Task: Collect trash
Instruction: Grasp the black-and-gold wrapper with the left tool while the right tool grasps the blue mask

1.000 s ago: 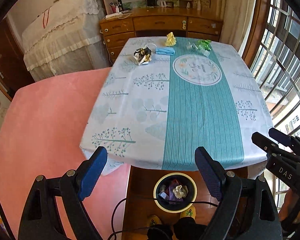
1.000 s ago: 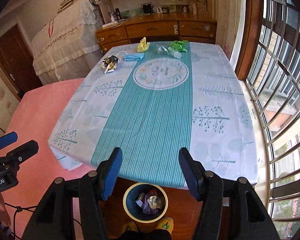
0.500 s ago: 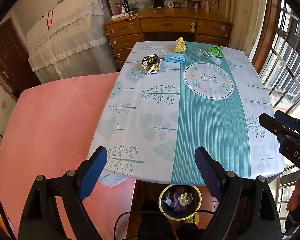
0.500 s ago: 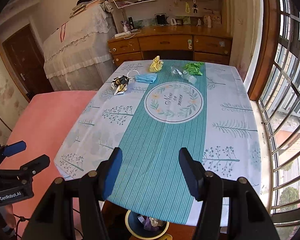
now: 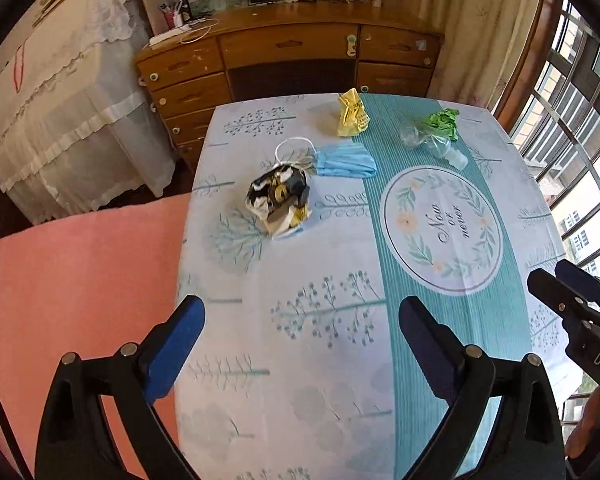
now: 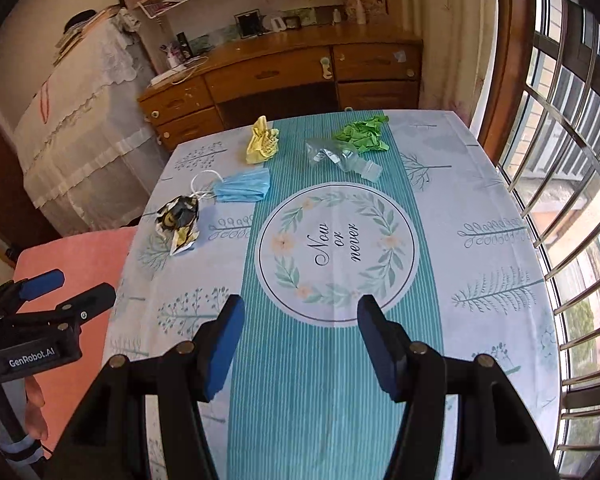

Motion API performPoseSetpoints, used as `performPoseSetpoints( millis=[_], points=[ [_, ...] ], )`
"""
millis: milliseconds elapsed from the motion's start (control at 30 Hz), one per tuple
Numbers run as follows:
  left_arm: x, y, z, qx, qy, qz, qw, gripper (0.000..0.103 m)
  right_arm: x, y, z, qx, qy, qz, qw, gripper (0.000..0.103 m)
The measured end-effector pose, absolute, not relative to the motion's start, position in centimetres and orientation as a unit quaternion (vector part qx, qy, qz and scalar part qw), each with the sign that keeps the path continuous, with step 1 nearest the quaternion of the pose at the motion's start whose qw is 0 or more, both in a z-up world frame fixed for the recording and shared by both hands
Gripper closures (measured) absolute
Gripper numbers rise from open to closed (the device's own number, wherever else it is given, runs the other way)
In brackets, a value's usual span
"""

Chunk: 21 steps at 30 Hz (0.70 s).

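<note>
Five bits of trash lie at the far end of my worktop [image 5: 332, 360]: one dark wrapper [image 5: 279, 199], one blue mask [image 5: 344, 161] just beside it, one yellow wrapper [image 5: 353, 113], one clear bottle [image 5: 434, 145] and one green wad [image 5: 444, 122]. My left tongs [image 5: 300, 330] have just been opening, nothing between them; my right tongs [image 6: 300, 330] gape empty too, well short of it all. Nothing blocks the way.

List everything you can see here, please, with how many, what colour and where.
crumpled wrapper: one, black and yellow, table's left side
face mask: one, blue, just beyond the wrapper
yellow wrapper: one, far edge
crushed plastic bottle: one, clear, far side
green wrapper: one, behind the bottle
tablecloth: one, pale with teal stripe
wooden dresser: one, brown, behind table
left gripper: open, empty
right gripper: open, empty
</note>
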State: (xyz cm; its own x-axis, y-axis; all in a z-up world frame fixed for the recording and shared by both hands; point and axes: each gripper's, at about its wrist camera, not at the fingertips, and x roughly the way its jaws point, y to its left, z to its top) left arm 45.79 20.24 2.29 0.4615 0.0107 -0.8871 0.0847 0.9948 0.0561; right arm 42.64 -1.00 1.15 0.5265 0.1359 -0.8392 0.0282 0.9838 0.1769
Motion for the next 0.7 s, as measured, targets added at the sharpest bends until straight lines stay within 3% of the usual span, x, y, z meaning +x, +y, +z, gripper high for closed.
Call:
performPoseSetpoints(
  millis=[267, 600, 700],
  points=[
    [57.2, 22.3, -4.0, 0.053, 0.559, -0.055, 0.826, 0.005, 48.8, 2.1, -1.3, 0.089, 0.506, -0.013, 0.858, 0.044],
    [62.2, 23.6, -9.5, 0.033, 0.596, -0.072, 0.799, 0.007, 55.1, 5.3, -4.2, 0.029, 0.527, -0.003, 0.849, 0.044],
    [62.9, 25.0, -10.4, 0.004, 0.605, -0.072, 0.793, 0.031, 57.4, 6.5, -5.0, -0.001, 0.529, 0.028, 0.848, 0.044]
  ],
)
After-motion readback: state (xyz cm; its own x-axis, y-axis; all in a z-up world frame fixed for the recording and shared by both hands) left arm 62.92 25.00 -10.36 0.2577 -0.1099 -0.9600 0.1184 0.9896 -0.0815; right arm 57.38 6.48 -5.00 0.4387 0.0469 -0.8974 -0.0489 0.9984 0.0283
